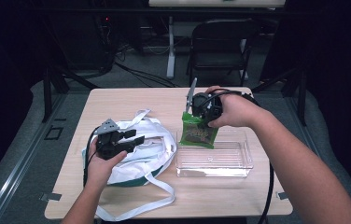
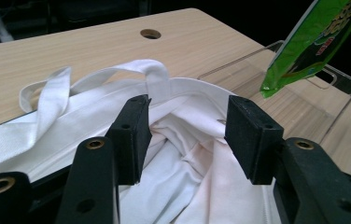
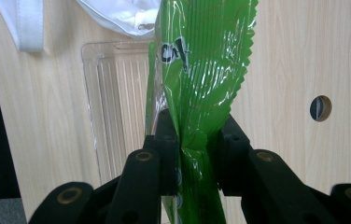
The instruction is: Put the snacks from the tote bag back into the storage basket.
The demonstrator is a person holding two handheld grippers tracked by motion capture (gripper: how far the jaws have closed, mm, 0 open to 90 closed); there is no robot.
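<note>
Overhead camera first: the light wooden table carries a crumpled white cloth tote bag with long white straps on its left half and a clear rectangular plastic tray on its right half. The left gripper hovers over the bag with its jaws spread apart. The right gripper pinches the top edge of a green crinkly snack packet, which hangs upright above the tray's far left part; whether its bottom edge touches the tray is hard to tell from here.

Left gripper view: both black jaws stand well apart over the bag's open mouth, with only loose white cloth seen between them, and neither pad presses on it. The packet hangs at upper right, over the tray's clear wall.

Right gripper view: the jaws are clamped on the packet's crimped seal, squeezing the foil, with the ridged tray floor and table below.
</note>
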